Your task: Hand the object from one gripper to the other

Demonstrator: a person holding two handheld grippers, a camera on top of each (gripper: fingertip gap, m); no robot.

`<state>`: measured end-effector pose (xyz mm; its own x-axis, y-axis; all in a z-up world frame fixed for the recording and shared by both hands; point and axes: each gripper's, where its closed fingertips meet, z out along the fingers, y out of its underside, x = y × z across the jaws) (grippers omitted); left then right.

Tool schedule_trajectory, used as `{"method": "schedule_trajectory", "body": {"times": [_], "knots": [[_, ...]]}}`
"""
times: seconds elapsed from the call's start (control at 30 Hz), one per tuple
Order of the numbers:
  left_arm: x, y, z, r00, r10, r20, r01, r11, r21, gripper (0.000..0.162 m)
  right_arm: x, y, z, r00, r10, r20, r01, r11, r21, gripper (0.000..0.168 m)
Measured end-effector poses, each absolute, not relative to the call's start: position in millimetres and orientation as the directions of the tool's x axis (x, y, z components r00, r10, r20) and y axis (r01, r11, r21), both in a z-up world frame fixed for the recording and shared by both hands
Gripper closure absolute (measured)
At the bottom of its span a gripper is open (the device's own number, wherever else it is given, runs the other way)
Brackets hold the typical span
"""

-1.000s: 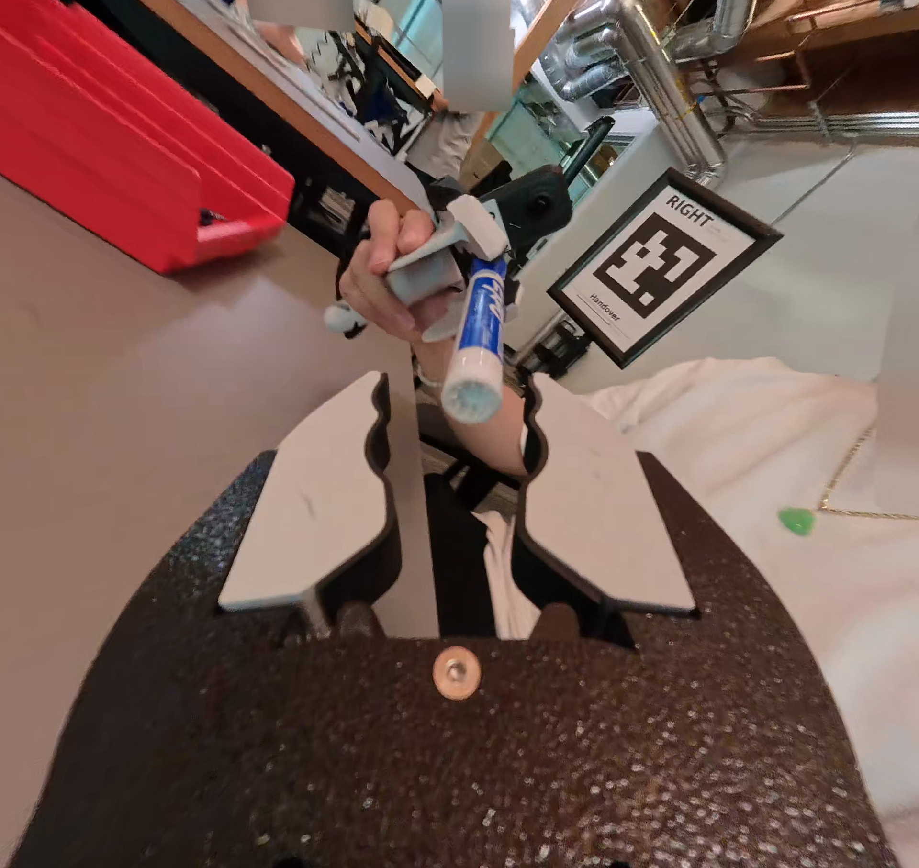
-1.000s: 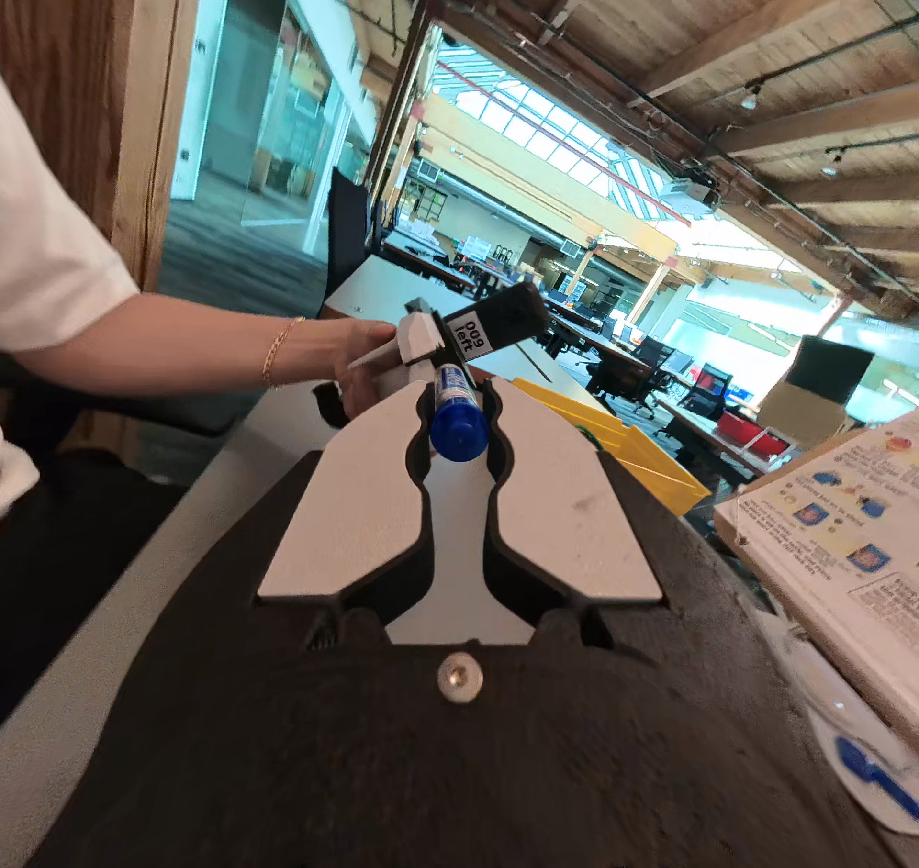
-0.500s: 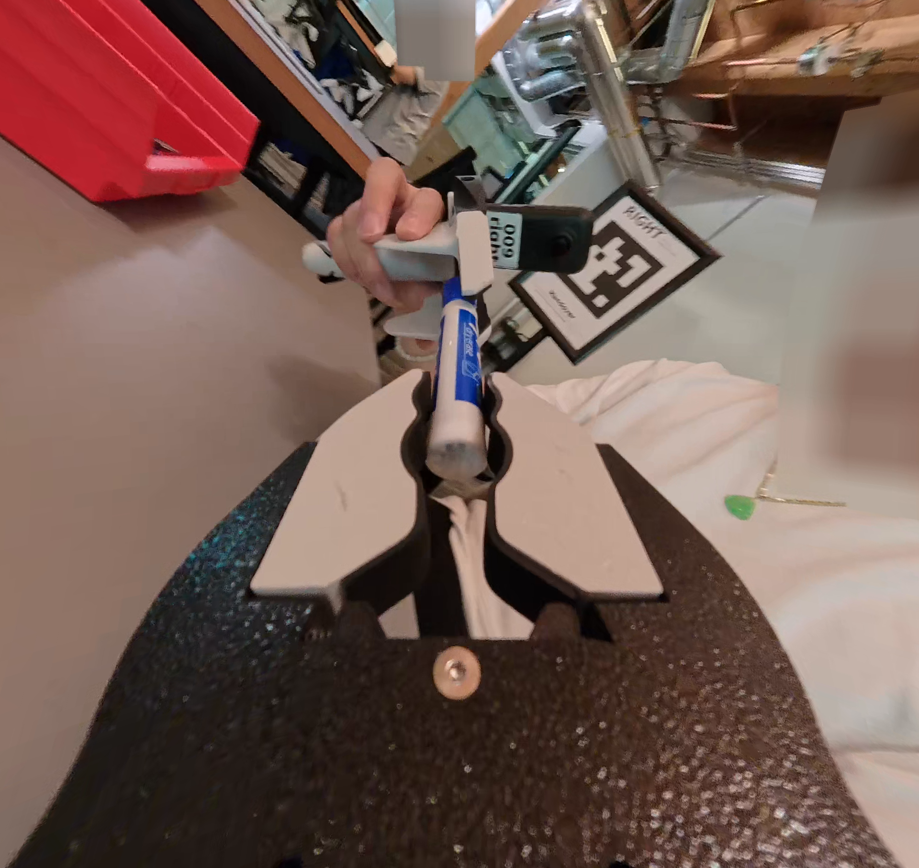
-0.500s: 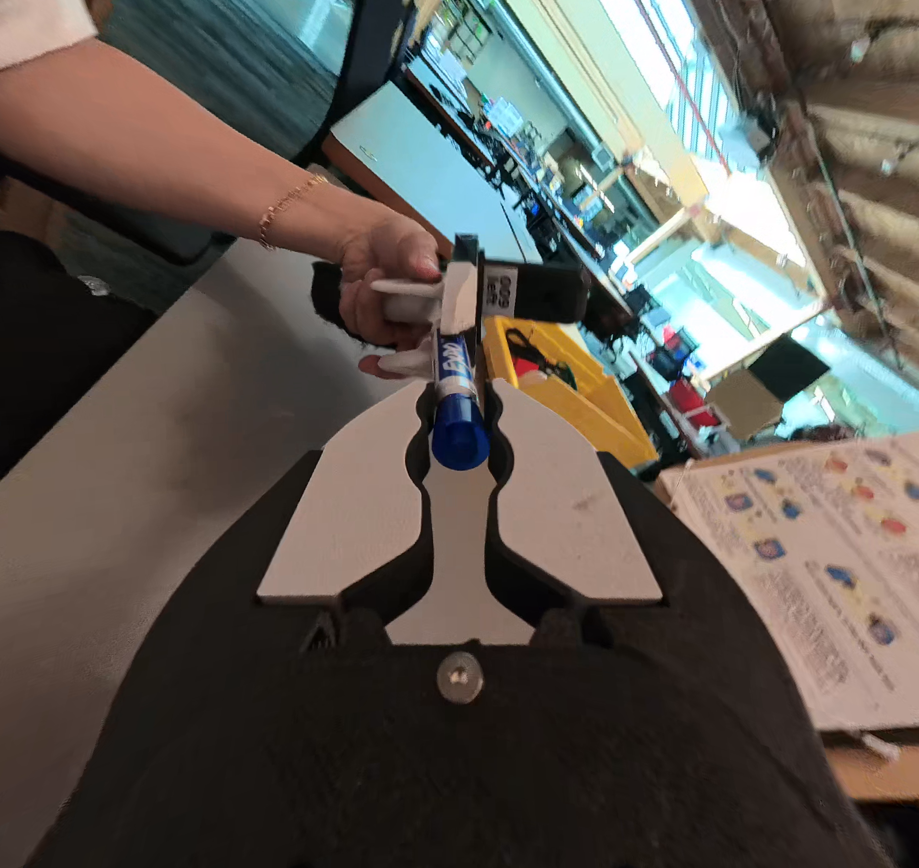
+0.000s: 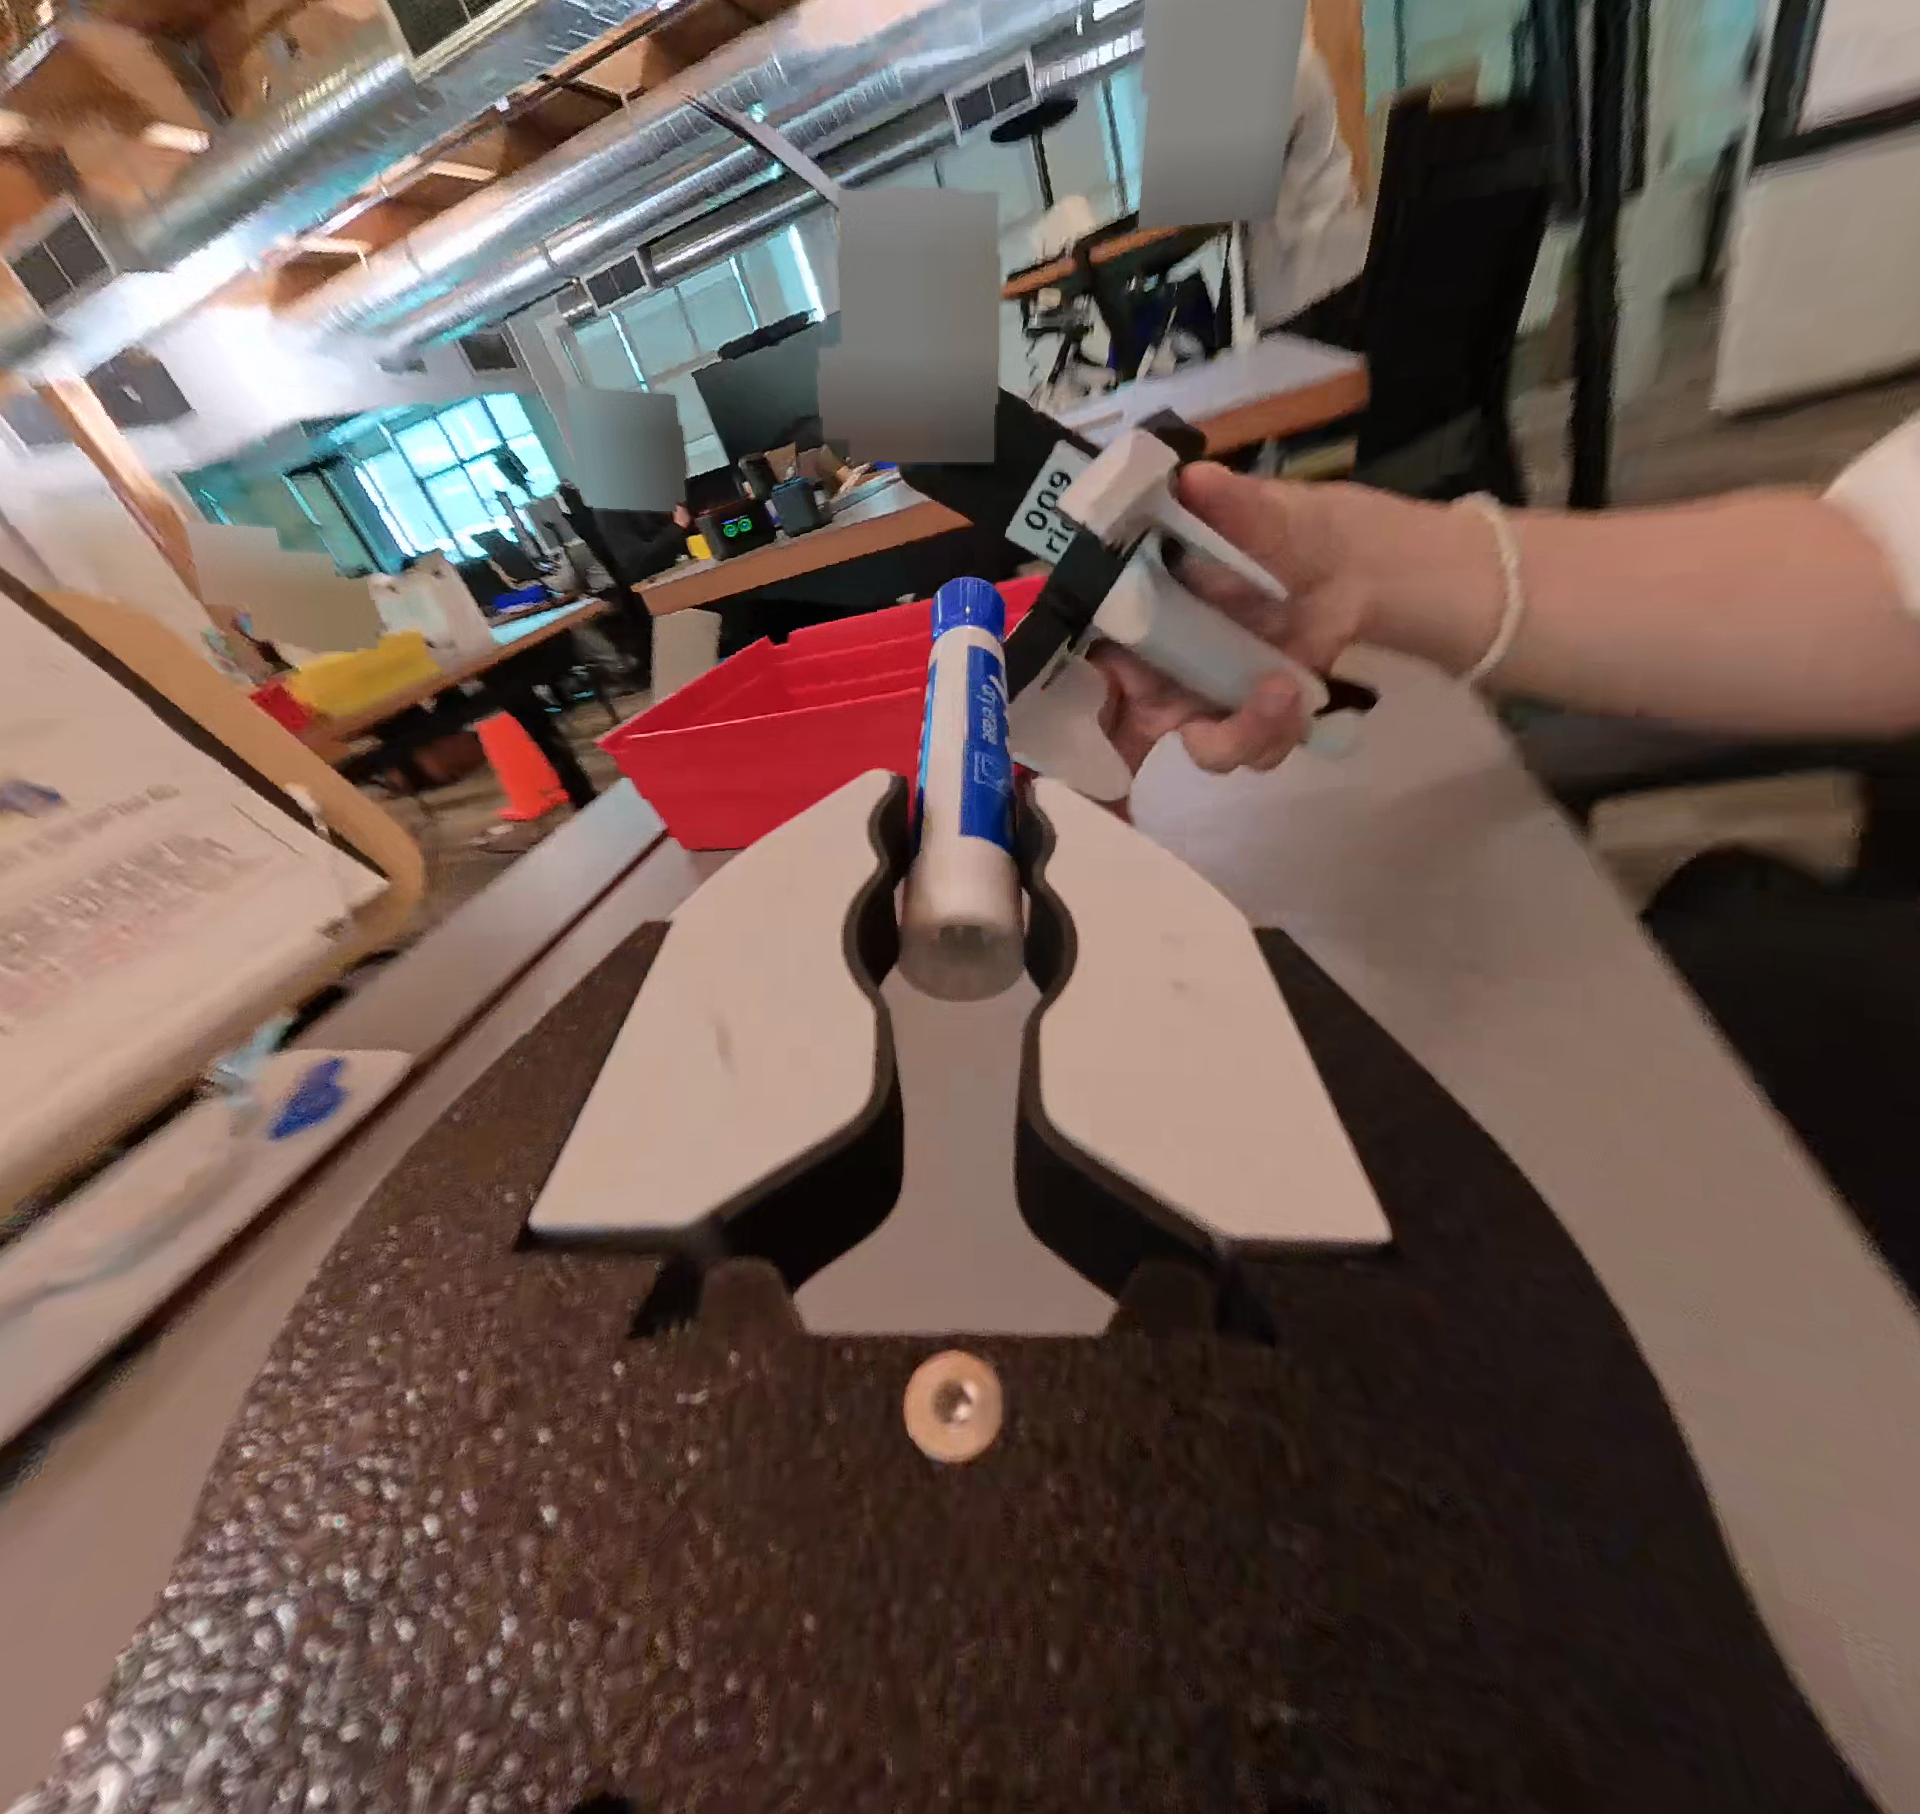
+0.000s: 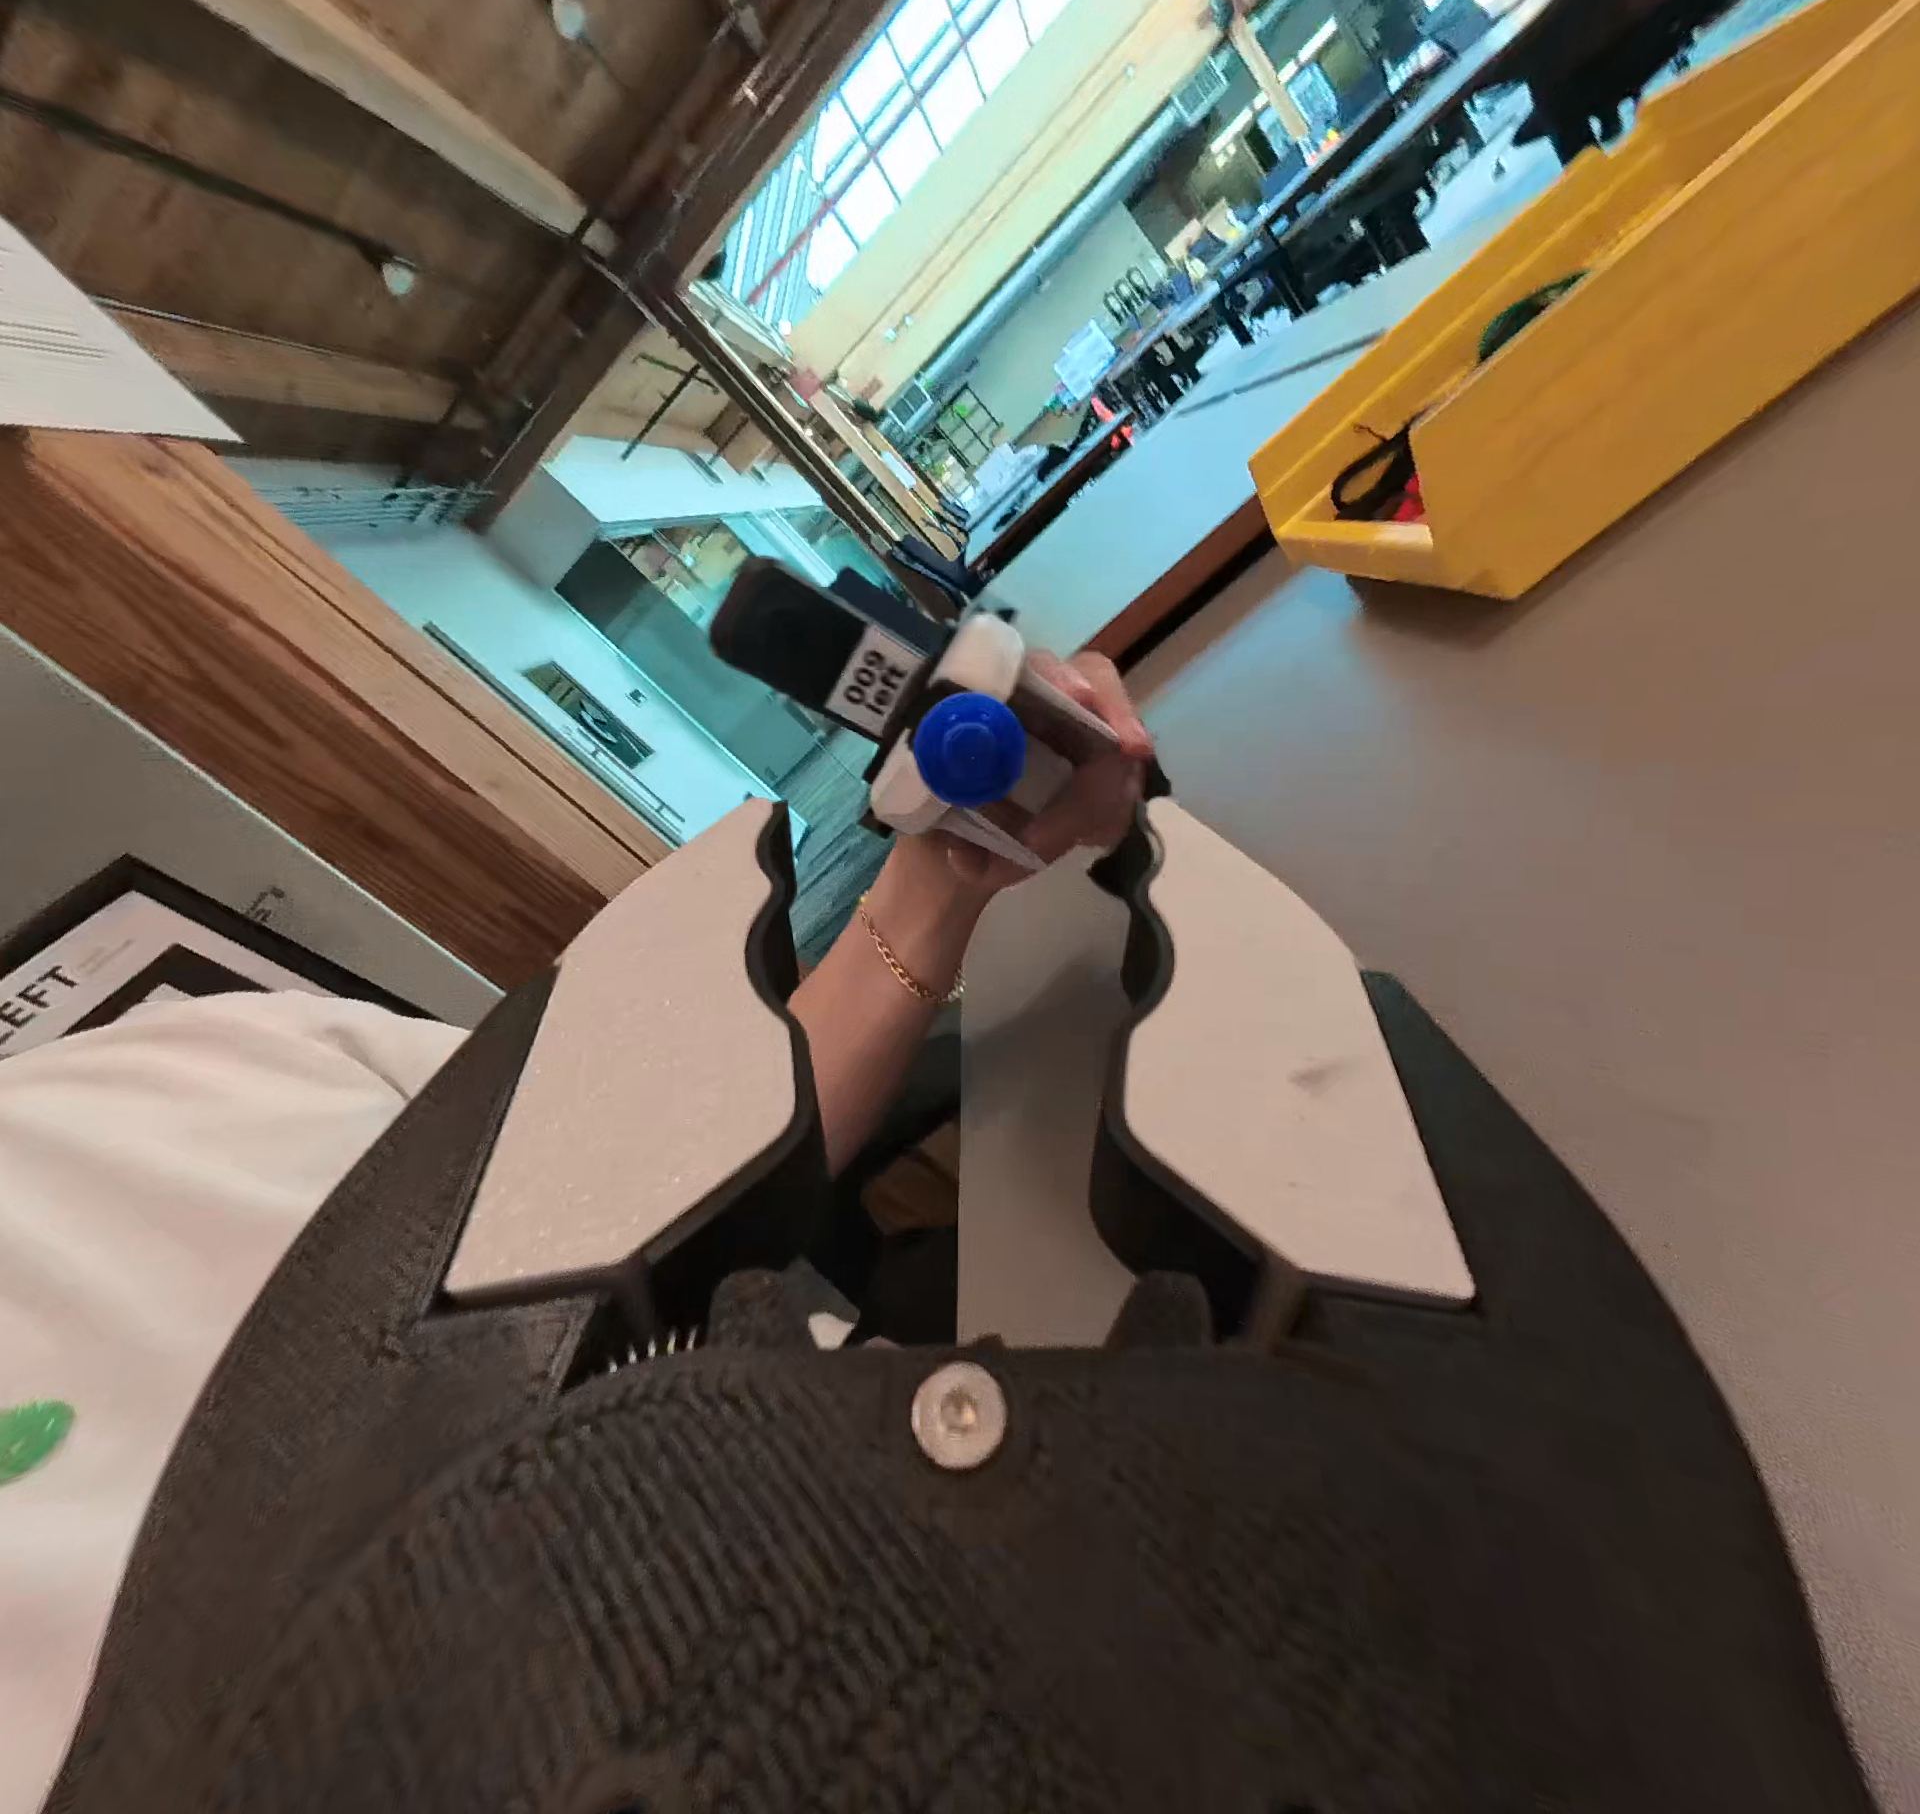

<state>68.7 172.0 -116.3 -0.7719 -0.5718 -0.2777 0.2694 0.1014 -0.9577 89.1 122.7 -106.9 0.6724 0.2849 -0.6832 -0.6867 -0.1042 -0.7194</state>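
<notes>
A blue-capped white marker (image 5: pixel 966 756) is clamped between the fingers of my left gripper (image 5: pixel 961 814), which is shut on its grey rear end with the blue cap pointing away. In the right wrist view the marker's blue cap (image 6: pixel 969 748) faces the camera, held in the far-off left gripper in a person's hand. My right gripper (image 6: pixel 961 829) is open and empty, its jaws wide apart, a short way back from the marker. In the left wrist view the right gripper's white handle (image 5: pixel 1174 611) shows to the right of the marker in a hand, apart from it.
A red bin (image 5: pixel 790 736) stands on the grey table (image 5: pixel 1403 933) behind the marker. A yellow bin (image 6: pixel 1558 414) sits at the far right of the table. A board with printed sheets (image 5: pixel 125 891) stands at the left. A framed sign (image 6: pixel 114 964) is beside the person's white shirt.
My left gripper closed on the marker's rear end. My right gripper then opened, let go of the cap end and drew back. Both views swung round.
</notes>
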Motion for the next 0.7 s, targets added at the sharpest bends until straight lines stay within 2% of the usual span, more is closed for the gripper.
{"method": "schedule_trajectory", "body": {"times": [0.13,0.27,0.3,0.37,0.53,0.63,0.7], "knots": [[67.4,162.6,-130.6,-0.687,-0.505,-0.523,0.397,0.343,-0.851,0.143,81.9,126.0,-128.4,0.654,0.245,-0.716,-0.68,-0.224,-0.698,0.109],[66.2,153.1,-145.3,-0.659,-0.415,-0.627,0.438,0.466,-0.769,0.143,81.7,123.5,-135.2,0.608,0.26,-0.75,-0.702,-0.263,-0.661,0.125],[66.2,151.7,-146.7,-0.656,-0.405,-0.637,0.444,0.476,-0.759,0.143,82.4,123.0,-138.8,0.607,0.251,-0.754,-0.702,-0.276,-0.657,0.128],[65.0,148.7,-146.6,-0.657,-0.395,-0.642,0.454,0.473,-0.755,0.143,80.4,121.8,-146.9,0.623,0.241,-0.744,-0.677,-0.311,-0.667,0.146],[67.8,150.9,-148.1,-0.649,-0.408,-0.642,0.445,0.481,-0.755,0.143,77.5,122.2,-141.4,0.604,0.278,-0.747,-0.679,-0.311,-0.665,0.15],[70.2,153.5,-145.2,-0.676,-0.476,-0.563,0.382,0.426,-0.82,0.141,78.1,123.1,-139.8,0.659,0.286,-0.695,-0.63,-0.296,-0.719,0.15],[71.3,155.6,-135.2,-0.711,-0.55,-0.439,0.306,0.32,-0.897,0.126,81.3,121.8,-134.0,0.719,0.295,-0.629,-0.577,-0.25,-0.777,0.15]]}}
